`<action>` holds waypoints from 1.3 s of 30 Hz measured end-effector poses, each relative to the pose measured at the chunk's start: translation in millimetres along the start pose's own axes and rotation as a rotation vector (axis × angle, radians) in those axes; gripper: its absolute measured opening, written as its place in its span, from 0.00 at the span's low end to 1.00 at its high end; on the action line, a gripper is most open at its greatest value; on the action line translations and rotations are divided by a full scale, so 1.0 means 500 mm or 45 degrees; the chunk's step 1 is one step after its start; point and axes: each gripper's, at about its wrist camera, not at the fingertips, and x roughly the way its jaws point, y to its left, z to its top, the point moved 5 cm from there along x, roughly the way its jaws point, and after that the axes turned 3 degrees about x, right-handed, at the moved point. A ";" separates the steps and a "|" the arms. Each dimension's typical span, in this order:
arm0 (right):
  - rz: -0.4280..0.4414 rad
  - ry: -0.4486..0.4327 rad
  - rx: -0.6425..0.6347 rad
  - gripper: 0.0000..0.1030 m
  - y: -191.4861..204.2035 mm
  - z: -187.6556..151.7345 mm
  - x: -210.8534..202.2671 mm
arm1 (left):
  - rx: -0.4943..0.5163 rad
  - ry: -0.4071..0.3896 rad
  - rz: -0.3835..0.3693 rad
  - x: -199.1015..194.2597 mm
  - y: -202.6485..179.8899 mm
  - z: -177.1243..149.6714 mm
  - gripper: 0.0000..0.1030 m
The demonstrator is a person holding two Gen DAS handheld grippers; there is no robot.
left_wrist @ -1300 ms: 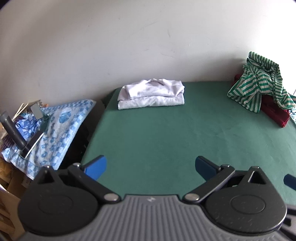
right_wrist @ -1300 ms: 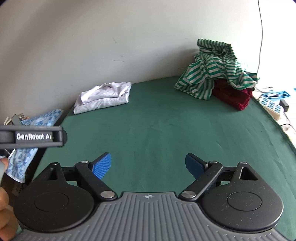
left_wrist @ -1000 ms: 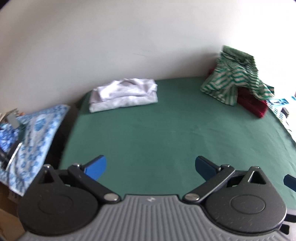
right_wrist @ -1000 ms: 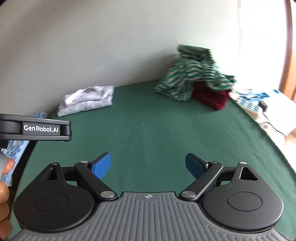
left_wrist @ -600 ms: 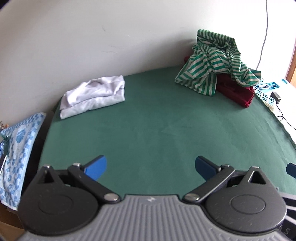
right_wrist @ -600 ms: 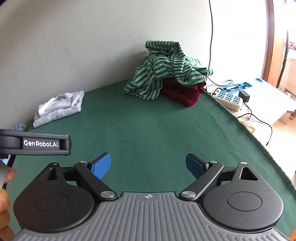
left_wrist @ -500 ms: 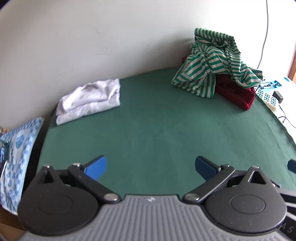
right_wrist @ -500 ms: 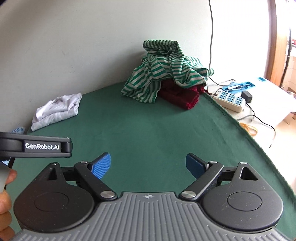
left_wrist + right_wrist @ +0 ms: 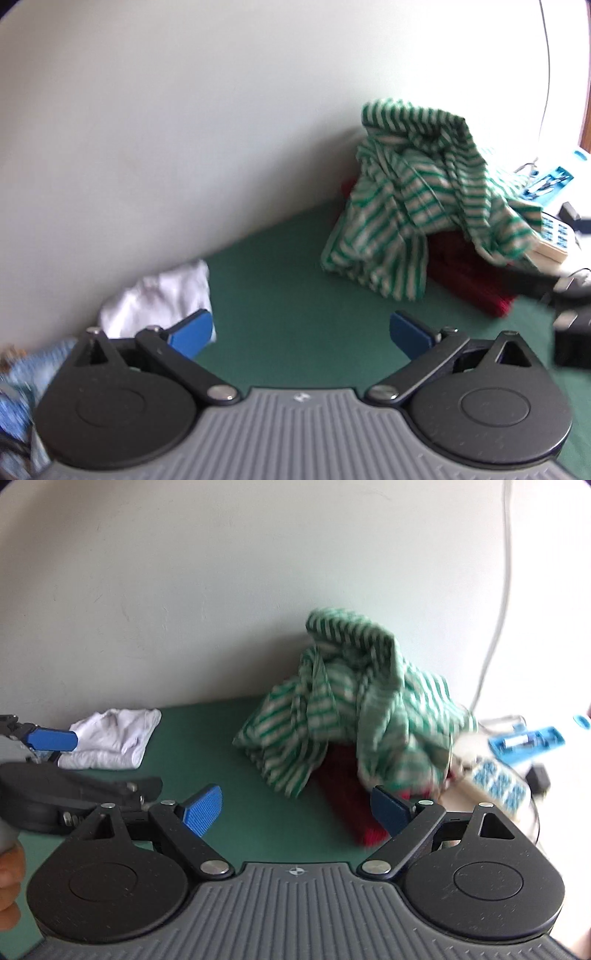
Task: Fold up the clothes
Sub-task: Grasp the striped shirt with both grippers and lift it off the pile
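Above the green surface (image 9: 207, 738), both grippers, left gripper (image 9: 301, 334) and right gripper (image 9: 295, 810), hang with jaws wide and empty; fetching the striped shirt (image 9: 354, 701) looks next, needing a reach forward.

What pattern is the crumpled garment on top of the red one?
Green and white stripes; clearest in the right wrist view.

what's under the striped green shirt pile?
A dark red knit garment lies under the striped green shirt, poking out at the front. How far it extends, or what else is underneath, is covered.

Striped shirt (image 9: 354, 705) lies on the sweater (image 9: 347, 794), right of folded clothes (image 9: 114, 742).
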 end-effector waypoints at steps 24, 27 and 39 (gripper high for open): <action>-0.022 -0.067 -0.093 0.15 -0.159 0.012 0.300 | 0.163 0.058 0.005 0.412 -0.191 0.047 0.36; 0.004 -0.147 -0.145 0.13 -0.154 0.012 0.267 | 0.032 0.033 -0.087 0.407 -0.167 0.050 0.16; 0.440 -0.359 0.053 0.07 -0.127 -0.019 -0.034 | -0.338 -0.303 -0.144 0.095 0.048 -0.052 0.06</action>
